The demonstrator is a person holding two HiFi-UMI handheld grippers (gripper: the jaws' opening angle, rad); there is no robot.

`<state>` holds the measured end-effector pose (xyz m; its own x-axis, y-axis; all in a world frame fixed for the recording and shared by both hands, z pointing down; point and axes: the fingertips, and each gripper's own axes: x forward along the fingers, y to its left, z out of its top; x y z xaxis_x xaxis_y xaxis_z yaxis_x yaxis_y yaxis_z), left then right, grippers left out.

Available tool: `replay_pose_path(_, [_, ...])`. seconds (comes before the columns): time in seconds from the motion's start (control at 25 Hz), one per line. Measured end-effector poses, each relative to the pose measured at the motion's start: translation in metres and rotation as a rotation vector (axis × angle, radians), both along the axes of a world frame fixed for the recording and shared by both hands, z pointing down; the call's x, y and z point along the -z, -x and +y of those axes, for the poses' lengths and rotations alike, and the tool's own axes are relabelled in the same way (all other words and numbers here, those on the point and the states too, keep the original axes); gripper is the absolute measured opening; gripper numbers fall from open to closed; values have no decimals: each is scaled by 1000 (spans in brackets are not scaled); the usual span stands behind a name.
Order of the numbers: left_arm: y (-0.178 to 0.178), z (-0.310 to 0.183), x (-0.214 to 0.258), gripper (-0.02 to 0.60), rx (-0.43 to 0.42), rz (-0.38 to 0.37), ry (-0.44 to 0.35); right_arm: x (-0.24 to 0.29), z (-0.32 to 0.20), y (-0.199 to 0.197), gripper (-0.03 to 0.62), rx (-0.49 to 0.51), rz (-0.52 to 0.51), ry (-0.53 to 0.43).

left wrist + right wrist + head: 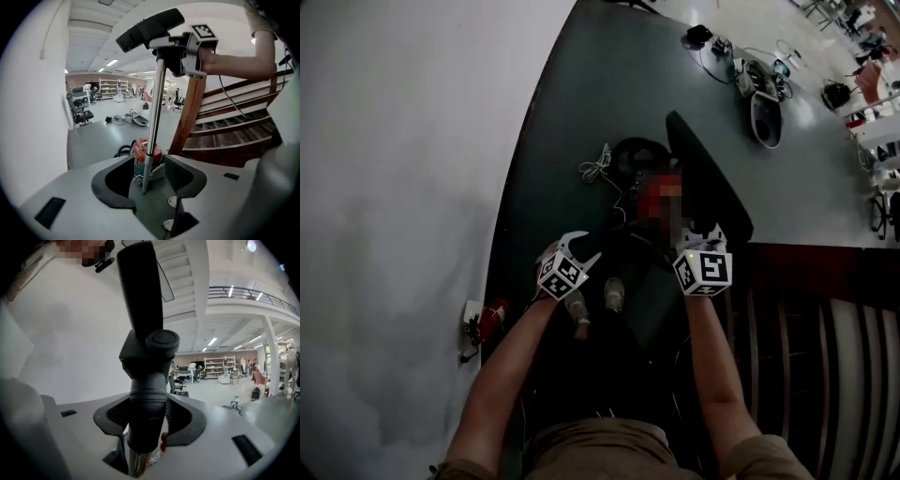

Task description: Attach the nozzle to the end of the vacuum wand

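One wand [153, 117] between left gripper [147, 183] jaws, apart, apparently untouched, right gripper [148, 423] clamping nozzle [140, 310], stairs [234, 129] beside

The head view is underexposed: the dark grey floor [609, 84] is left murky, while the white wall [394, 187] is evenly lit. Both gripper views are bent by fisheye distortion and blackened at the corners. Far beyond the right tool [147, 420], long white ceiling strip lights [213, 341] are seen glowing, and its near grey body is slightly softened.

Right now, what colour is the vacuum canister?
The vacuum canister is red; the left gripper view shows it best.
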<state>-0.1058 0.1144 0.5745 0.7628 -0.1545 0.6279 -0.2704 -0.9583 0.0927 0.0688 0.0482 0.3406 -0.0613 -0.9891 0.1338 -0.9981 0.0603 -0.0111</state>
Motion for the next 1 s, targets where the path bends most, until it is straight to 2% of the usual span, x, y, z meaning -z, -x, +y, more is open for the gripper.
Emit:
replay_pose_path(0.12, [39, 4, 27, 195, 77, -2, 15, -6, -9, 2, 179, 47, -30, 59])
replay_pose_path(0.2, [42, 4, 44, 195, 92, 1, 23, -5, -12, 5, 175, 68, -36, 80])
replay_pose_path(0.28, [19, 6, 58, 196, 30, 0, -7, -3, -8, 12, 175, 81, -32, 88])
replay_pose_path(0.36, [-21, 12, 71, 196, -48, 11, -32, -3, -1, 20, 175, 98, -22, 89])
replay_pose_path(0.44, [-55, 19, 86, 210, -54, 53, -9, -5, 6, 25, 175, 117, -13, 88])
replay_pose_path(0.52, [-69, 19, 102, 210, 30, 130, 64, -9, 10, 28, 175, 133, -10, 91])
replay_pose_path(0.6, [-68, 18, 116, 210, 128, 203, 140, -12, 11, 28, 175, 145, -7, 105])
replay_pose_path(0.64, [-66, 20, 121, 210, 155, 216, 159, -14, 12, 28, 175, 151, -4, 116])
replay_pose_path(0.84, [-59, 31, 147, 210, 168, 175, 136, -14, 20, 8, 176, 168, -1, 154])
replay_pose_path(1.0, [-43, 11, 178, 210, 290, 243, 124, -14, 23, -11, 175, 178, -22, 152])
